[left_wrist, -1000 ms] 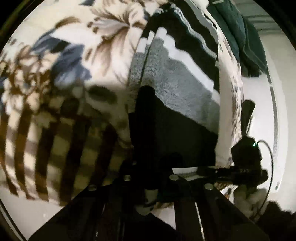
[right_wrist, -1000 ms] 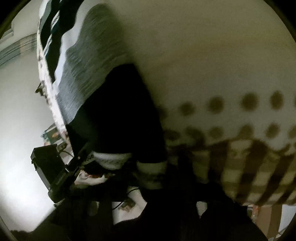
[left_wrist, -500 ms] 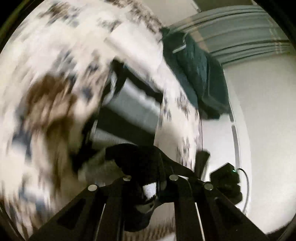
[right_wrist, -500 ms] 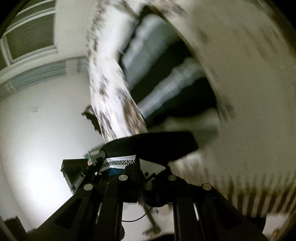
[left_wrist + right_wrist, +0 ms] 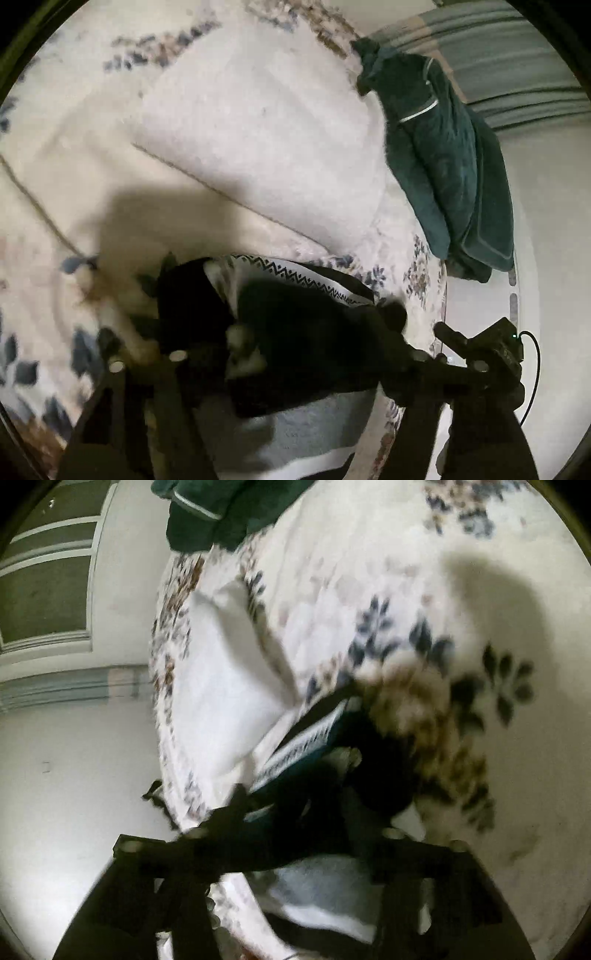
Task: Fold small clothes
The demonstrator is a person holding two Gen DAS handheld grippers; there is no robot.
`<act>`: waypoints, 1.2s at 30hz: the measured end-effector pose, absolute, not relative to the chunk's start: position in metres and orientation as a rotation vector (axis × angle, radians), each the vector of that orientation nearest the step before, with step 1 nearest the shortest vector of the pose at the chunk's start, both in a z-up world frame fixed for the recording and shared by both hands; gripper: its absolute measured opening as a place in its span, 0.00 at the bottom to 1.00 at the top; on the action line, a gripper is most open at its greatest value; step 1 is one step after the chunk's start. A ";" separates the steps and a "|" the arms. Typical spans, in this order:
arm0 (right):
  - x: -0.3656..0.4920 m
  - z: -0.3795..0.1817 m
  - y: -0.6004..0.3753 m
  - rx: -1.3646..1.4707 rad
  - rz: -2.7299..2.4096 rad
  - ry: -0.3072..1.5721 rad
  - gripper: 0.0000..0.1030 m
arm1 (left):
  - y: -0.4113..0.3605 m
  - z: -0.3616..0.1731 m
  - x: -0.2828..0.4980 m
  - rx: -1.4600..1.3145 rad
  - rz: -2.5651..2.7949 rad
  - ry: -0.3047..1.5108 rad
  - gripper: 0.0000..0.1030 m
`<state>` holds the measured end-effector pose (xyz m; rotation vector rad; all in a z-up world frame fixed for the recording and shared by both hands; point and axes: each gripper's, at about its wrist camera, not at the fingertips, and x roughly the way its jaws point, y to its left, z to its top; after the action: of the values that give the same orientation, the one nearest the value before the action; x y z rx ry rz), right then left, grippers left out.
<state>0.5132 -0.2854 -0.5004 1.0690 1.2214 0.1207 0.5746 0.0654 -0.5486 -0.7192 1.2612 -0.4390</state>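
A small striped garment (image 5: 303, 325), black, grey and white with a zigzag-patterned band, lies on a floral bedspread (image 5: 55, 155). Its black hem end is lifted and carried over the grey and white part below. My left gripper (image 5: 240, 347) is shut on the black hem. My right gripper (image 5: 332, 775) is shut on the same hem (image 5: 376, 768), seen blurred in the right wrist view. The right gripper also shows at the right edge of the left wrist view (image 5: 480, 354). The fingertips are buried in dark cloth.
A white pillow (image 5: 266, 133) lies just beyond the garment. A dark green folded garment (image 5: 443, 158) sits at the bed's far corner, also in the right wrist view (image 5: 221, 509). The bed edge (image 5: 166, 738) drops to a pale floor.
Both grippers lifted the black hem off the bed and swung it up and forward over the garment, toward the pillow. The views turned from the bedspread to the pillow and room.
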 end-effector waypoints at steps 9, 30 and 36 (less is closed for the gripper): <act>0.470 -0.494 -0.291 0.871 0.154 1.312 0.71 | 0.139 -0.511 0.512 -0.752 -0.376 1.082 0.65; 0.556 -0.620 -0.256 0.869 0.656 1.557 1.00 | 0.057 -0.635 0.363 -1.148 -0.177 1.038 0.64; 0.531 -0.620 -0.260 0.929 0.592 1.483 0.39 | 0.078 -0.610 0.364 -1.188 -0.190 1.015 0.19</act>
<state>0.5315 -0.2604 -0.6203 0.9291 1.4830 0.5918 0.3638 0.0775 -0.6097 -1.1878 1.0149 -0.1899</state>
